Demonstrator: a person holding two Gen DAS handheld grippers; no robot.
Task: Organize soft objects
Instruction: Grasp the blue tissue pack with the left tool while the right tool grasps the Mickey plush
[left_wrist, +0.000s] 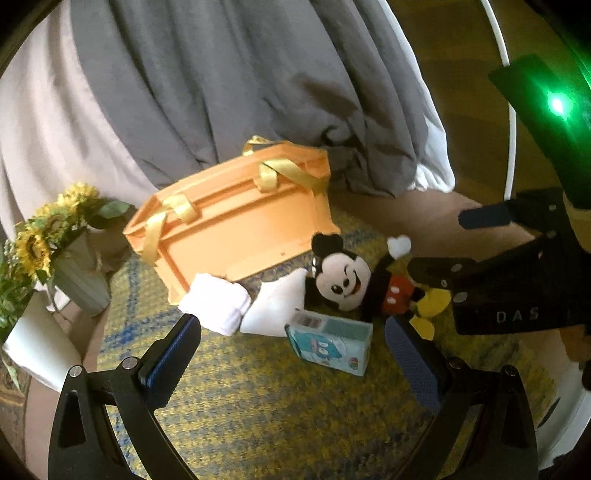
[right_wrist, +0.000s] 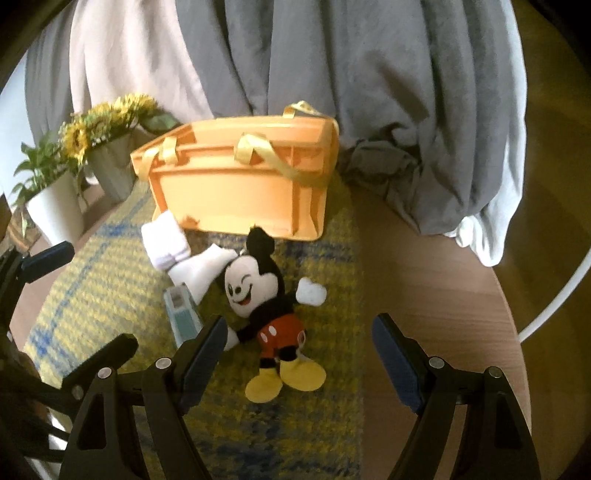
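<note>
Yellow-and-blue woven matting (left_wrist: 258, 406) covers a round wooden counter (left_wrist: 424, 221), with grey and pale curtains (left_wrist: 221, 74) hanging behind. From the left wrist view, an orange bin (left_wrist: 240, 218) with yellow ribbon handles sits toward 12 o'clock. Below it lie rolled white socks (left_wrist: 218, 306), a mouse plush (left_wrist: 354, 284) on its back and a small light-blue box (left_wrist: 332, 343), all close together. The left gripper (left_wrist: 291, 354) hangs over them with fingers apart, nothing between. The right gripper (left_wrist: 436, 243) enters at 3 o'clock, fingers spread. Sunflowers in a vase (left_wrist: 70, 251) stand at 9 o'clock.

From the right wrist view, the plush (right_wrist: 258, 291) lies just ahead of the wide-open right gripper (right_wrist: 299, 332), the bin (right_wrist: 243, 184) at 12 o'clock, the socks (right_wrist: 166, 243) at 10 o'clock.
</note>
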